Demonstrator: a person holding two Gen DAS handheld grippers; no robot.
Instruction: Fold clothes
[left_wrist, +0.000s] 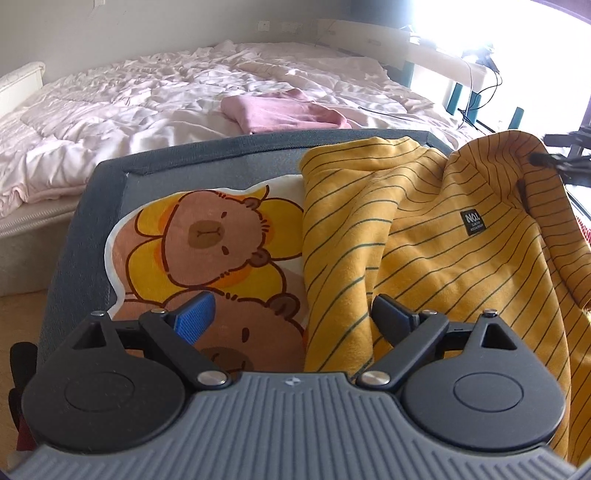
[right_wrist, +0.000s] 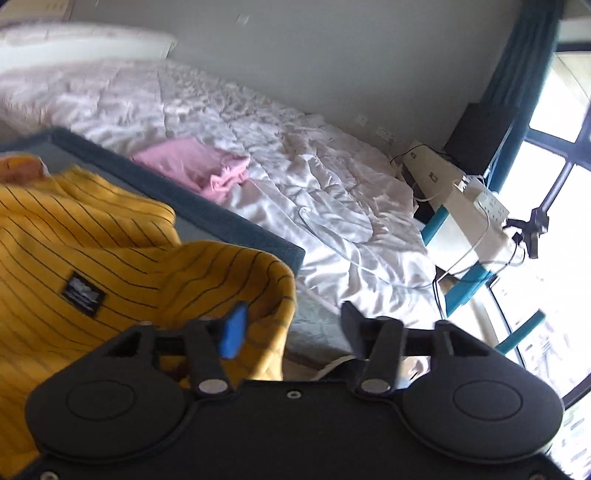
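Observation:
A yellow top with thin dark stripes (left_wrist: 424, 258) lies crumpled on a grey-blue padded surface (left_wrist: 207, 155), a black label (left_wrist: 474, 223) facing up. My left gripper (left_wrist: 295, 317) is open low over the top's left edge; its right finger is on the yellow cloth and its blue pad is over a capybara-print cloth (left_wrist: 207, 251). My right gripper (right_wrist: 293, 328) is open at the top's right edge (right_wrist: 273, 280), which stands raised, with some cloth beside its blue pad. In the left wrist view its black fingers (left_wrist: 554, 160) show at that raised edge.
A folded pink garment (left_wrist: 284, 110) lies on the bed's rumpled pale duvet (left_wrist: 129, 110) behind the padded surface. A white desk with teal legs (right_wrist: 461, 206), cables and a bright window (right_wrist: 554, 147) stand to the right. Wooden floor (left_wrist: 22, 314) shows at the left.

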